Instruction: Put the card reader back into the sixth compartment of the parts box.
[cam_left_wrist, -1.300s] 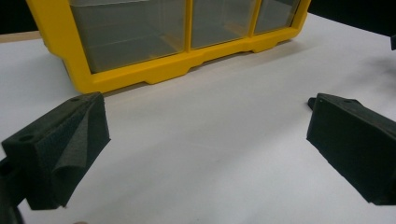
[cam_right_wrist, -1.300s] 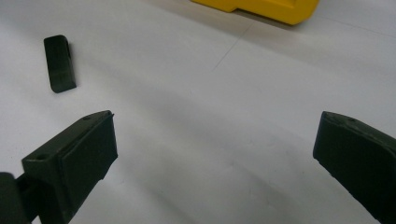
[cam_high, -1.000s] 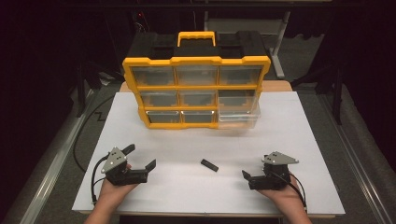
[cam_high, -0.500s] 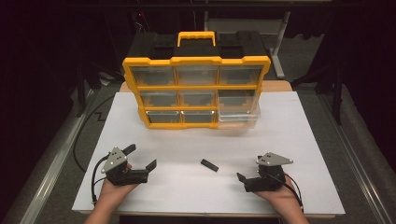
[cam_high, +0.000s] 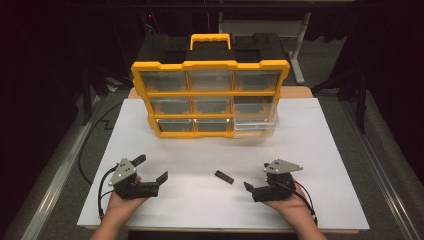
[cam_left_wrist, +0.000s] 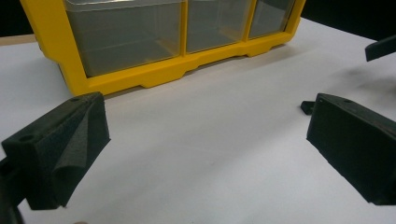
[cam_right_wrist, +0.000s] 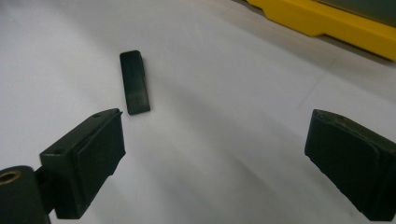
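A small black block (cam_high: 224, 177) (cam_right_wrist: 134, 81) lies flat on the white tabletop (cam_high: 200, 150), between my two hands. My right gripper (cam_high: 256, 177) (cam_right_wrist: 217, 126) rests low at the front right, just right of the block. It is open; its jaws have just been closing a little, with nothing between them. The block lies ahead of its left jaw, untouched. At the front left my left gripper (cam_high: 151, 168) (cam_left_wrist: 205, 116) stands open over bare table. It points toward the yellow drawer organizer (cam_high: 210, 95) (cam_left_wrist: 154, 77).
The organizer stands upright at the back middle, with clear drawers and a yellow handle. Its bottom right drawer (cam_high: 255, 122) is pulled out slightly. The white sheet ends at the table's front edge, close below my hands. Dark floor surrounds the table.
My right gripper has slid left toward the black block. The left gripper and the block have not moved.
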